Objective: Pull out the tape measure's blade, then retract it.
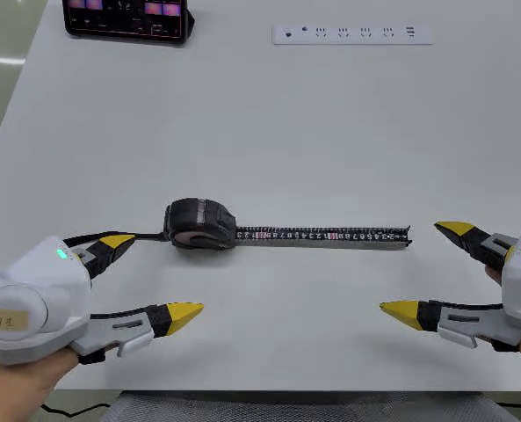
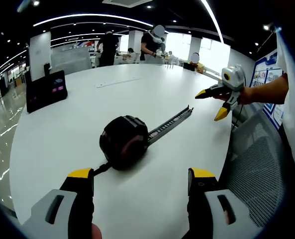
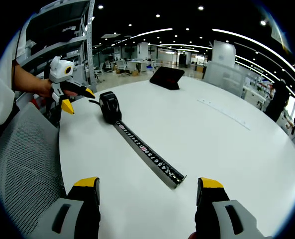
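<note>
— what's nearest?
— the left gripper (image 1: 165, 273) and the right gripper (image 1: 410, 267), both low over the front of the white tabletop (image 1: 260, 141), jaws spread wide, holding nothing.
— and the tape measure?
— just beyond them. the tape measure (image 1: 198, 225) lies on the tabletop just beside the left gripper's far jaw. its blade (image 1: 326, 236) lies extended flat toward the right gripper, its tip stopping short of it.
— farther back?
— a power strip (image 1: 352, 34) and a dark tablet (image 1: 128, 18) at the far edge.
</note>
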Action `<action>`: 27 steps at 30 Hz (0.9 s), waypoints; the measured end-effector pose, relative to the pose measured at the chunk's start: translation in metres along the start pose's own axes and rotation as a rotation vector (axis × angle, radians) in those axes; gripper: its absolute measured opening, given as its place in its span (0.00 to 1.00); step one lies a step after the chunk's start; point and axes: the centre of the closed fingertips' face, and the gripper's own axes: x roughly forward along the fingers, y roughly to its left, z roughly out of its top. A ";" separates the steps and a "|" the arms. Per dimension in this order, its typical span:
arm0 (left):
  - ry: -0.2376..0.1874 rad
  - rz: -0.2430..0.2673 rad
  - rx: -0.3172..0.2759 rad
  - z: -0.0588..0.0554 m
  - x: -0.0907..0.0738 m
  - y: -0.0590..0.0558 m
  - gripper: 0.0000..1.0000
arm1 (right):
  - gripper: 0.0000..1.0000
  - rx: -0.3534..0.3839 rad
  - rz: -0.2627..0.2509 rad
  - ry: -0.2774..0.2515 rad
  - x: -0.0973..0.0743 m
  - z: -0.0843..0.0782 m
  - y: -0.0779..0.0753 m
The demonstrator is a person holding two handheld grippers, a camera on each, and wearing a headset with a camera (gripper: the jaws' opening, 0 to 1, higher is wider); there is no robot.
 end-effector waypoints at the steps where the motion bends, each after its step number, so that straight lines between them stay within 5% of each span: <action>1: -0.001 -0.001 -0.003 0.000 0.000 -0.001 0.75 | 0.79 -0.001 -0.002 -0.002 0.000 0.000 0.000; 27: -0.022 0.020 -0.021 -0.007 -0.005 -0.008 0.80 | 0.85 0.012 -0.001 -0.003 -0.005 -0.009 0.017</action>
